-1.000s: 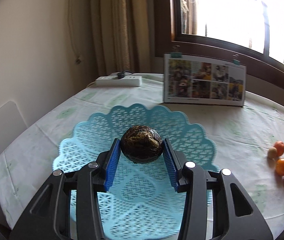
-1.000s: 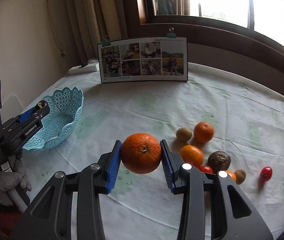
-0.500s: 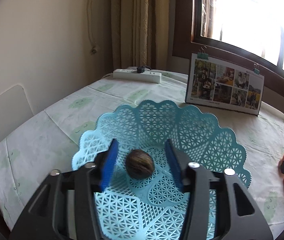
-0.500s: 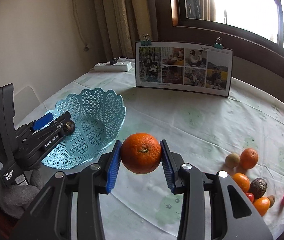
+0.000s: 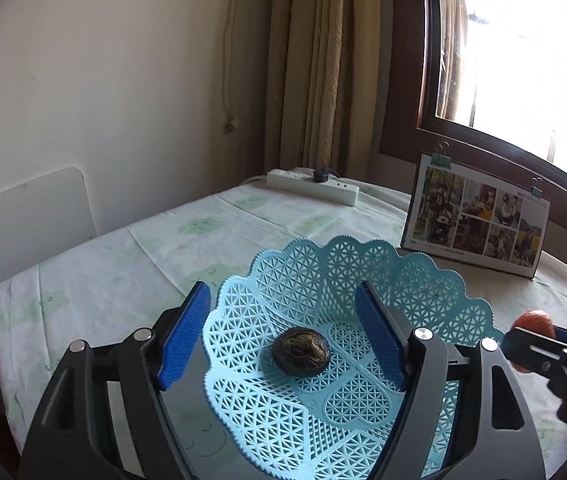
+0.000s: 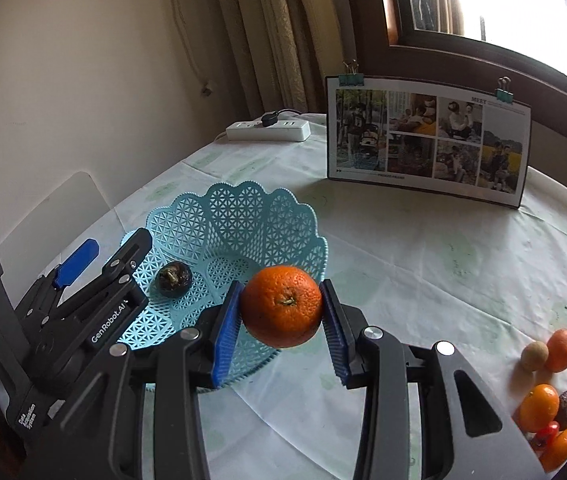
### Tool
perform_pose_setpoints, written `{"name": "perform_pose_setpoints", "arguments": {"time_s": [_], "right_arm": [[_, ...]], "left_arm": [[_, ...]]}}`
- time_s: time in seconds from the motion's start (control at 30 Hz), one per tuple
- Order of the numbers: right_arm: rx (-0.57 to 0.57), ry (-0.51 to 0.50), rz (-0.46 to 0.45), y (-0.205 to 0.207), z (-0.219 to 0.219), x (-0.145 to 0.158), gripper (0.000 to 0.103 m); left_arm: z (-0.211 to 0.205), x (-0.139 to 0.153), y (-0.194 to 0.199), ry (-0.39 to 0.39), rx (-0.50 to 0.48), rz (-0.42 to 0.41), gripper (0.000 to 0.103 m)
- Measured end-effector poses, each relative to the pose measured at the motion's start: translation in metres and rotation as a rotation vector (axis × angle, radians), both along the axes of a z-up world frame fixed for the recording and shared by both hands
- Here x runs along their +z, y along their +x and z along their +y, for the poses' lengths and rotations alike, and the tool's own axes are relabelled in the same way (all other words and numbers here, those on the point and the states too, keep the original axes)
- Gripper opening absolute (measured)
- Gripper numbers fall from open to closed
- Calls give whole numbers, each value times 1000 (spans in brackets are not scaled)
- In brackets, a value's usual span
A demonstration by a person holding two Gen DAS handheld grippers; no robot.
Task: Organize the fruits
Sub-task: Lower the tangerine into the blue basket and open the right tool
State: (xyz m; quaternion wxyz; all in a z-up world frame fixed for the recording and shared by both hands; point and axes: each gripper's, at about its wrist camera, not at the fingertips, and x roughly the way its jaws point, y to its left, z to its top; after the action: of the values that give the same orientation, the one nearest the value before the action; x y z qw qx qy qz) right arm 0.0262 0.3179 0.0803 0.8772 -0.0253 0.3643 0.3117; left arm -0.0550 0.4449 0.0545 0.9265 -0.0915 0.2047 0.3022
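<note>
Here, the right tool (image 6: 281,320) clamps a round orange (image 6: 282,305) beside the light-blue lattice plastic basket (image 6: 283,216) (dark wrinkled fruit (image 5: 300,351) inside); the left tool (image 5: 283,334) gapes apart above it.

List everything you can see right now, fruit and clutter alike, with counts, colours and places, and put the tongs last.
basket: one, light blue lattice, on the table's left part
dark fruit: one, brown-black, lying in the basket
big orange: one, orange, held at the basket's near rim
loose fruit: about seven; orange, brown and red; clustered at the table's right edge
photo board: one, white-framed, two clips, standing by the window
power strip: one, white, at the far edge near the curtain
tablecloth: one, white with pale green print
left tongs: open over the basket
right tongs: shut on the big orange
</note>
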Motion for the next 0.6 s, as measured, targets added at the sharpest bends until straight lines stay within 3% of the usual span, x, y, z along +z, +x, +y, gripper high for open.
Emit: {"name": "perform_pose_setpoints", "arguments": {"time_s": [0.23, 0.3, 0.43, 0.6], "right_arm": [[17, 20, 2, 0, 10, -3, 40], [11, 21, 7, -1, 8, -3, 41], [-16, 29, 8, -3, -1, -4, 49], [-49, 35, -1, -8, -16, -3, 52]], "left_arm": [[-13, 7, -2, 81, 5, -22, 87], [-14, 8, -4, 93, 14, -32, 96], [-15, 11, -6, 103, 31, -49, 98], [-17, 12, -8, 119, 38, -55, 98]]}}
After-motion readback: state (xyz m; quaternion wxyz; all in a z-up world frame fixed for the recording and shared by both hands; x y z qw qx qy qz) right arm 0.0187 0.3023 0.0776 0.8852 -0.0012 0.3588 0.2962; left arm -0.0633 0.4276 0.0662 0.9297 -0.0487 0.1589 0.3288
